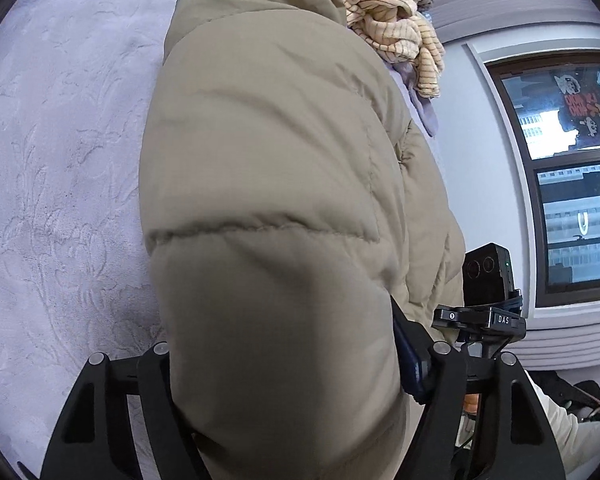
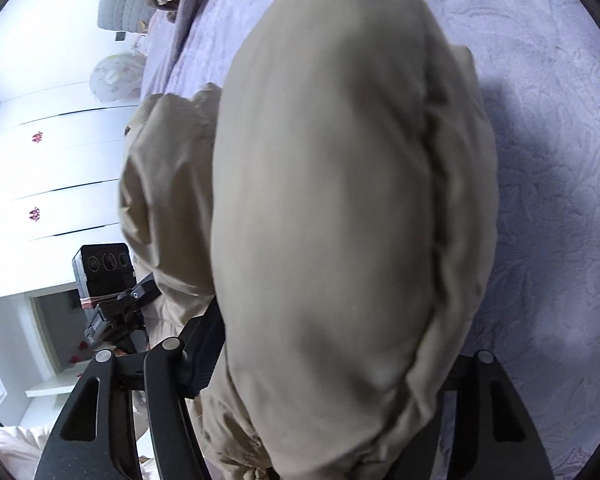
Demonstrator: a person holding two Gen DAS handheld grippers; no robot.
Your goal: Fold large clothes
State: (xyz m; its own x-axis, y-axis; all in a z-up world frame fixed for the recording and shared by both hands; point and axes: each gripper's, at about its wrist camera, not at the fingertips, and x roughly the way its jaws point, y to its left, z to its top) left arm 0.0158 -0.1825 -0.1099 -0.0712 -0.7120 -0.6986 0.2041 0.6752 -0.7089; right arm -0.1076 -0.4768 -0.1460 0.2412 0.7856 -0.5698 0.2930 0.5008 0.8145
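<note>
A bulky tan puffer jacket (image 1: pixel 268 184) is seen lying on the lavender bedspread (image 1: pixel 60 160), with part of it bunched up between the jaws of both tongs. In the left wrist view, its long axis is seen running from 6 o'clock, at the left gripper (image 1: pixel 284 372), up toward 12 o'clock, where a striped cream garment (image 1: pixel 396 20) is heaped beyond the collar end. In the right wrist view, the same jacket (image 2: pixel 332 200) is stretched from the right gripper (image 2: pixel 320 364) toward 12 o'clock, with a loose fold hanging off at 9 o'clock.

Neither hand can be called nearer; each is already at the padded fabric, at adjoining spots on the near edge. The other gripper's body is visible at 4 o'clock in the left view and at 8 o'clock in the right.

Both pairs of jaws are held fairly wide apart, yet filled by thick padding, so each is judged to be gripping the jacket. Only one dark pad is visible in each view.
</note>
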